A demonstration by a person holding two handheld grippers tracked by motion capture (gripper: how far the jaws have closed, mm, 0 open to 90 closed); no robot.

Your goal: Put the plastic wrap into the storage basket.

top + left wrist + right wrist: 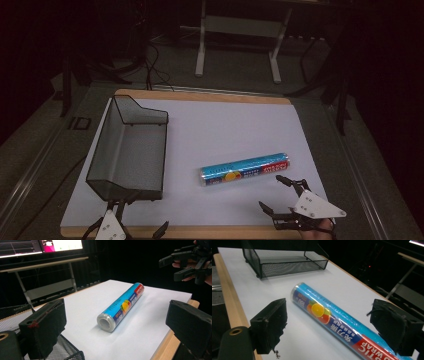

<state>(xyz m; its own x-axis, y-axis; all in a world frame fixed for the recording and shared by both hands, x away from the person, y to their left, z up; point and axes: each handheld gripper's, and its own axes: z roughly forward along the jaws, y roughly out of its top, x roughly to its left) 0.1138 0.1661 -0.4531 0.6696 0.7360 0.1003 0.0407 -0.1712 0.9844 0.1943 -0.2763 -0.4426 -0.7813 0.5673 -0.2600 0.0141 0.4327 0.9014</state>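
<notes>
My right gripper [276, 192] hangs released just short of the plastic wrap roll [245, 169], jaws apart; my left gripper [131, 225] gapes too. The roll lies mid-counter [230, 125], the mesh tray [127, 150] beyond its left.

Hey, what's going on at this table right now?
A person holds a gripper in each hand over a white-covered table. The right gripper, jaws open, is close to the red end of a blue roll of plastic wrap lying on its side, not touching it. The left gripper, also open, sits at the near edge by a black mesh tray. The tray looks empty, and nothing is gripped yet.
</notes>
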